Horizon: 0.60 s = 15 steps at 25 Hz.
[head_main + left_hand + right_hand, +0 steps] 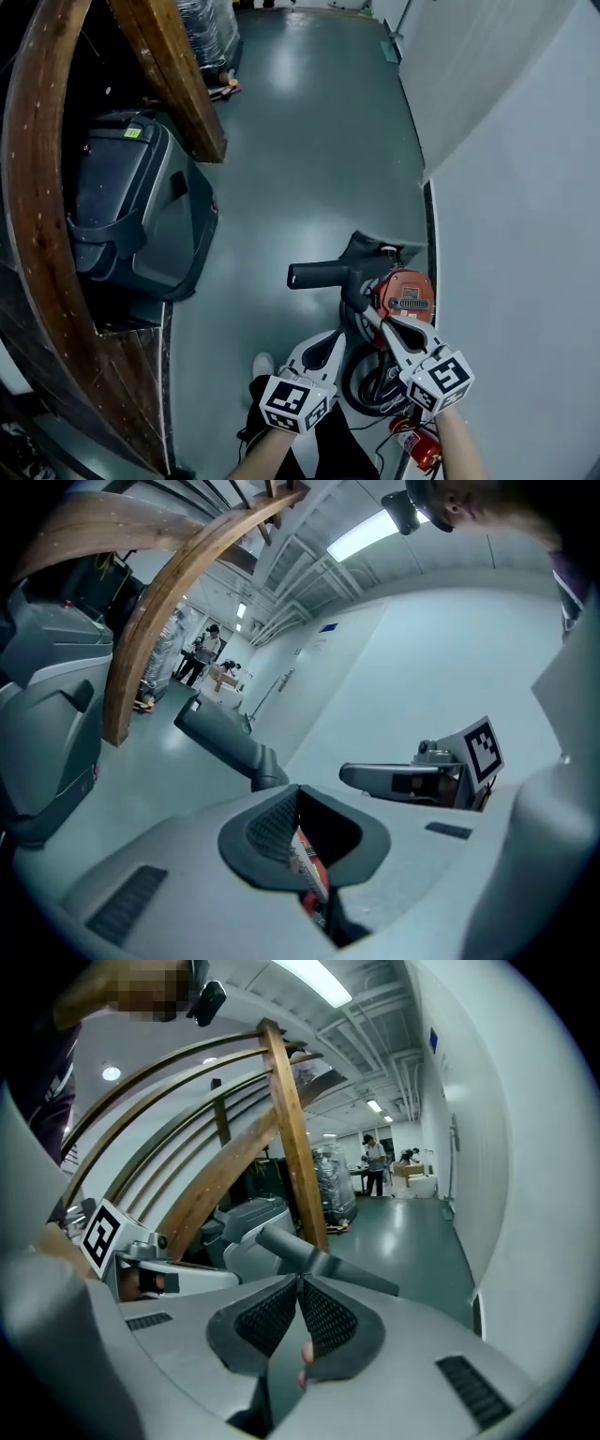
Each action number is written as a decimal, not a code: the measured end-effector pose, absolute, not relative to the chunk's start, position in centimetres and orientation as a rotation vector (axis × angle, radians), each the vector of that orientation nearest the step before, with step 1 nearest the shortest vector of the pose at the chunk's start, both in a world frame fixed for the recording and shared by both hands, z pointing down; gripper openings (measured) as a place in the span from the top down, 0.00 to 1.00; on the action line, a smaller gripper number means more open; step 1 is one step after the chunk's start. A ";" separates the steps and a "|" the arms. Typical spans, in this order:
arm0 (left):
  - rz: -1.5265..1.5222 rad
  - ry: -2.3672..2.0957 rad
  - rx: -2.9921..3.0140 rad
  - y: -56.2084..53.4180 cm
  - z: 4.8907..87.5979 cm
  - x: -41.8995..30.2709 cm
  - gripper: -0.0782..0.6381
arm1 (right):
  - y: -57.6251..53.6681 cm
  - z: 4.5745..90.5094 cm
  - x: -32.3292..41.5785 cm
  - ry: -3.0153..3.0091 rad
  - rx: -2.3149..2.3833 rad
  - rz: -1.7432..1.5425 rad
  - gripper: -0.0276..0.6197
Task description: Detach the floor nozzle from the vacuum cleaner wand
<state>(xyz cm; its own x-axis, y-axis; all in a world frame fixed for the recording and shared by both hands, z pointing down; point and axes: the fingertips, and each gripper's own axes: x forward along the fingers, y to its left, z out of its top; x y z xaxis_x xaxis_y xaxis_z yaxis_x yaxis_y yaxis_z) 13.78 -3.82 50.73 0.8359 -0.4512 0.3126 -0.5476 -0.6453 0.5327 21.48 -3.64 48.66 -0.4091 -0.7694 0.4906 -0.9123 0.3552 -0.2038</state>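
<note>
Where the curved wooden beams [37,234] sweep down the left side, we see a bulky dark grey machine [141,216] tucked under them, its plastic shell matte and round-cornered. Past it the smooth green floor [300,141] runs on, glossy under the lights. Low in the middle, the left gripper [330,339] has its fingers closed together on nothing and points toward the vacuum cleaner [405,292]. The vacuum cleaner stands on the floor close against the white wall [525,187], and its round body is orange-red with a labelled plate. A dark tube [319,275] juts level from it to the left, rounded at the end, crossing just ahead of both grippers. A dark wedge [373,248] sits beyond the body by the wall; we cannot tell whether that is the floor nozzle. The right gripper [377,319] shows in front of the orange body, and its mesh-textured fingers [328,1321] are also shut, holding nothing. Beside the right forearm lies a small red canister [419,442].
</note>
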 end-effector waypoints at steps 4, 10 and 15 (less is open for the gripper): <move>0.165 -0.787 2.311 -3.9 53.7 14.4 0.88 | -5.2 50.0 21.0 -2.389 1.346 0.674 0.89; 0.109 -0.792 2.210 -3.3 59.0 16.1 0.81 | -7.3 52.8 20.1 -2.412 1.153 0.691 0.77; 0.070 -0.778 2.185 -3.0 62.2 18.8 0.71 | -7.7 55.6 19.2 -2.395 0.991 0.695 0.70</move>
